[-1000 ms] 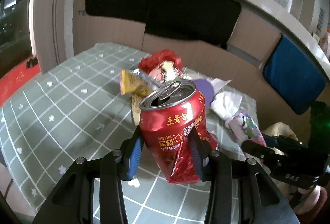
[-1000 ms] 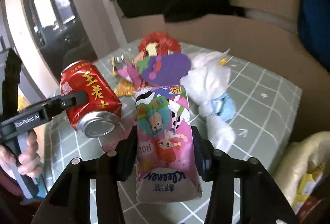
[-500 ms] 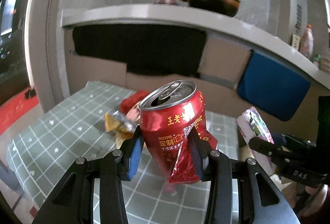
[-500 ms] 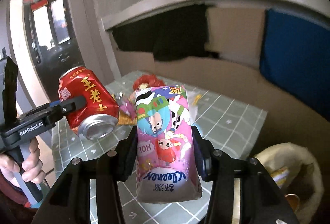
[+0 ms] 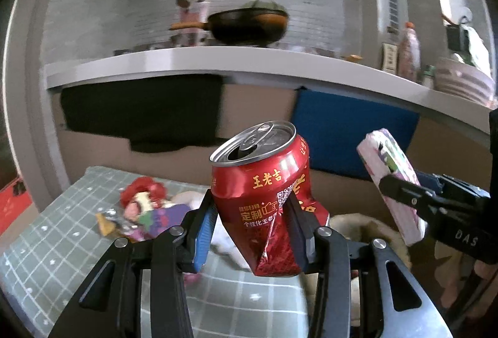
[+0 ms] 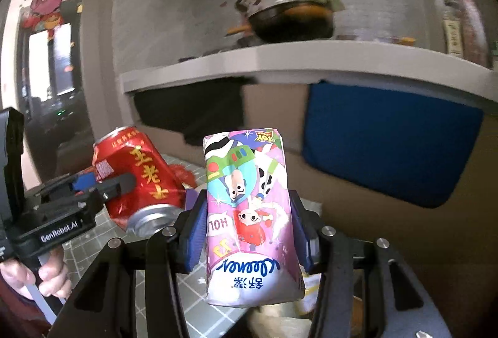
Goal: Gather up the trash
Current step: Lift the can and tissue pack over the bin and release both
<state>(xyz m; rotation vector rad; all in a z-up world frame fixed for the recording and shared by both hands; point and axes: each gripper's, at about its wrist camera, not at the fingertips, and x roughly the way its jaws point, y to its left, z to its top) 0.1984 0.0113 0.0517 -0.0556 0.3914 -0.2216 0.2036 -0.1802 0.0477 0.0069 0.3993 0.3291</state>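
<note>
My left gripper (image 5: 250, 219) is shut on a dented red drink can (image 5: 264, 185) and holds it upright above the table. The can also shows in the right wrist view (image 6: 140, 179), tilted, at the left. My right gripper (image 6: 246, 229) is shut on a pink cartoon-printed tissue pack (image 6: 249, 213), held in the air; the pack shows at the right of the left wrist view (image 5: 389, 182). Several wrappers and crumpled tissues (image 5: 143, 210) lie on the green checked table (image 5: 56, 244) below.
A cream bag (image 5: 367, 229) with trash in it sits low beside the table's right edge. Behind stands a white counter (image 5: 218, 60) with a black pan (image 5: 249, 23). Cardboard, a blue panel (image 6: 389, 145) and a black panel cover the counter's front.
Both grippers have risen and tilted upward with their loads. The table has dropped low in both views and the counter and wall fill the frames.
</note>
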